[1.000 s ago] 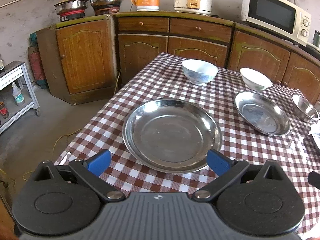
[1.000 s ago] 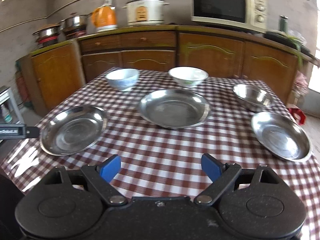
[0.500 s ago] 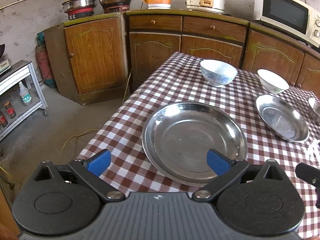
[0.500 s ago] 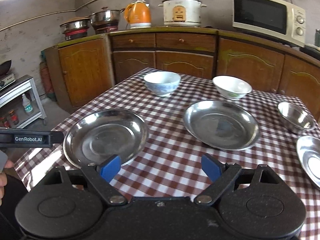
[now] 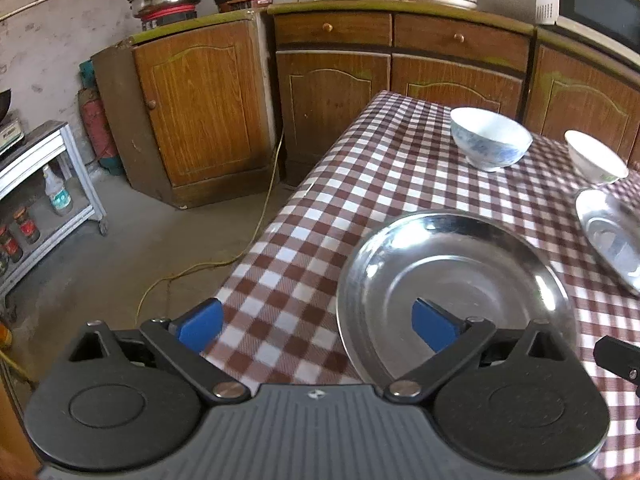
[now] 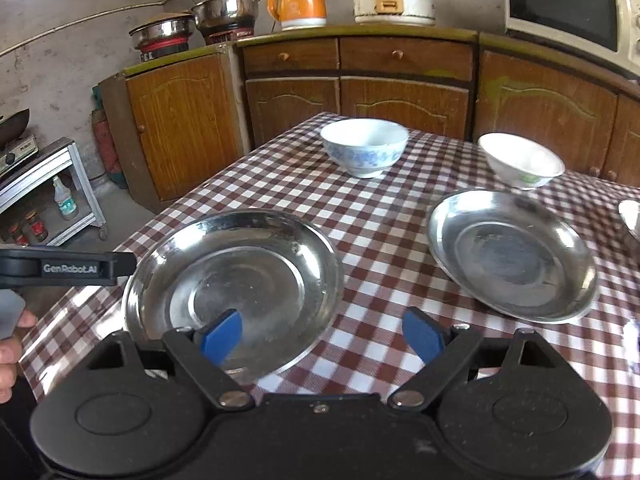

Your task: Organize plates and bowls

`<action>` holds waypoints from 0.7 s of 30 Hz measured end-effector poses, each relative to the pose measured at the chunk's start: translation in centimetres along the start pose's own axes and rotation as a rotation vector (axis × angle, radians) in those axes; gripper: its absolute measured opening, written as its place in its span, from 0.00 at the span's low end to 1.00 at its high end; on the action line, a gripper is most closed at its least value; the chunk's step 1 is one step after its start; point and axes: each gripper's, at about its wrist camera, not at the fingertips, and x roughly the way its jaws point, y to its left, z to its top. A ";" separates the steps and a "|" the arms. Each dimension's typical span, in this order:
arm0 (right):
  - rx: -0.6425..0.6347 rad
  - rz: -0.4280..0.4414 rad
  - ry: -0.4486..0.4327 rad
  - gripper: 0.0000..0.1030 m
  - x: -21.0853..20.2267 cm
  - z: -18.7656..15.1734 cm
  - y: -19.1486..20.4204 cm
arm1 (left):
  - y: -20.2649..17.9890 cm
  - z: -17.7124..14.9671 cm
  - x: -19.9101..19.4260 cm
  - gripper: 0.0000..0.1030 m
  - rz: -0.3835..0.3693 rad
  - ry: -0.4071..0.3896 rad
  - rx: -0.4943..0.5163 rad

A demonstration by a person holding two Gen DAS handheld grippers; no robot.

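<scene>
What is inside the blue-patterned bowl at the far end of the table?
The blue-patterned bowl shows only bare white inner wall near its far rim; nothing pokes above the rim. Its near wall hides the bottom, so whether anything lies low inside cannot be seen.

Daylight enters from a window at the upper left corner of the right wrist view. Soft glare marks the steel plate and the glossy tablecloth at its left edge. Fisheye curvature bends the cabinets; slight motion blur.
</scene>
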 end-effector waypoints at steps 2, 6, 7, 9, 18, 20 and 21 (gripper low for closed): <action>0.000 -0.007 0.012 0.99 1.2 0.2 0.3 | 0.2 0.4 0.8 0.99 -0.002 -0.001 0.009; 0.021 0.002 0.041 0.99 3.5 0.6 0.4 | 0.6 0.9 2.3 0.95 -0.025 0.010 0.010; 0.025 0.004 0.048 0.99 4.1 0.6 0.4 | 0.6 1.0 2.6 0.94 -0.034 0.014 0.014; 0.038 0.003 0.065 0.98 5.2 0.8 0.5 | 0.5 1.2 3.2 0.91 -0.056 0.021 0.014; 0.066 0.027 0.118 0.65 8.2 0.8 0.7 | -0.3 1.1 6.2 0.59 -0.125 0.079 0.041; 0.077 0.021 0.112 0.53 8.3 0.8 0.4 | -0.4 0.9 6.4 0.48 -0.130 0.067 0.059; 0.083 0.021 0.114 0.40 8.3 0.8 0.2 | -0.5 0.8 6.5 0.39 -0.141 0.059 0.069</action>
